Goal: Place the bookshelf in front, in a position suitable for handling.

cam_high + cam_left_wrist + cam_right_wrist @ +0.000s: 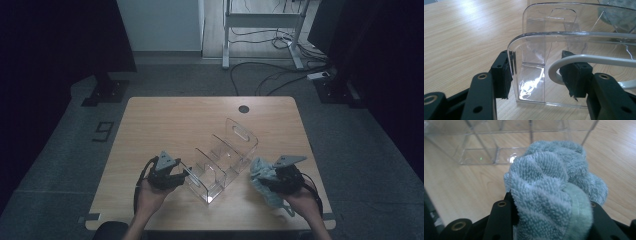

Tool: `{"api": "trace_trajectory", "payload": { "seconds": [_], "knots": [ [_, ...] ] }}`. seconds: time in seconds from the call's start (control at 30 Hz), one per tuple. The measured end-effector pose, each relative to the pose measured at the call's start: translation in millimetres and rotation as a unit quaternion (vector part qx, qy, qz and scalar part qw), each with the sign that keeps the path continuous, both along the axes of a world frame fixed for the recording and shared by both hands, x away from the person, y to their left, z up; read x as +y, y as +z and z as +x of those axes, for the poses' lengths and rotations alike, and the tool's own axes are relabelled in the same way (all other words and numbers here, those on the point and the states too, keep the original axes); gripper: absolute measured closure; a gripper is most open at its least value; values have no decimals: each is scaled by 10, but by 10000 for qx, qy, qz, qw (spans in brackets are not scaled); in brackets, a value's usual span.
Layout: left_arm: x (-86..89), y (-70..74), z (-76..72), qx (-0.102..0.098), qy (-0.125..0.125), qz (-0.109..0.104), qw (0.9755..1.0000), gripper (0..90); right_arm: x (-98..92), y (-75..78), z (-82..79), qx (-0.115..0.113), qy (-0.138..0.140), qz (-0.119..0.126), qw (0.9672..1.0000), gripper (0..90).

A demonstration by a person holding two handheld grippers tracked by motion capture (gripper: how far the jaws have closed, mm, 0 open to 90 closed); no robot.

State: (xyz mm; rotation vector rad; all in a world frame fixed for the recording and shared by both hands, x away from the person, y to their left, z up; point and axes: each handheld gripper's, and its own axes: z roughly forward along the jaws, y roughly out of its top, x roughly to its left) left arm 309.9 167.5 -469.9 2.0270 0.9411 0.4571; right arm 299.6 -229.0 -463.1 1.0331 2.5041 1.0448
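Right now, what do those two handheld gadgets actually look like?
Both are black. The left gripper and right gripper each carry a grey three-cornered plate on top and trail a dark cable. Their blocky jaws show brass-ringed screw holes. The person's forearms are bare, without sleeves.

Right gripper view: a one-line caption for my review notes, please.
Right gripper clamps a bunched blue-grey towel above the wooden table, facing the clear acrylic organizer.

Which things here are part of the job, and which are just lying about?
In use:
- clear plastic organizer, its end wall between the left gripper's jaws
- blue-grey cloth, bunched in the right gripper

Lying about:
- cables on the floor
- white desk frame behind the table
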Motion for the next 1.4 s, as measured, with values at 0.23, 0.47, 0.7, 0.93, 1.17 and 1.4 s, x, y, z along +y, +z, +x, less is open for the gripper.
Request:
{"api": "trace_trajectory", "payload": {
  "seconds": [0.23,0.47,0.7,0.93,1.17,1.4],
  "knots": [
    [-11,2,-8,1,6,12,10000,455,188,51,-194,-36,373,60,9993,605],
    [-19,1,-13,-9,8,10,10000,455,463,51,-273,31,762,34,9971,603],
    [-30,4,-22,0,3,20,10000,455,672,-59,-224,140,945,-44,9954,603],
    [-41,6,-30,9,6,30,10000,454,801,-102,-164,76,895,-117,9959,603],
    [-64,10,-45,16,37,43,10000,455,919,-126,-81,44,861,-216,9960,603],
    [-80,13,-52,23,57,55,10000,454,964,-182,1,67,785,-318,9964,603]
  ]
}}
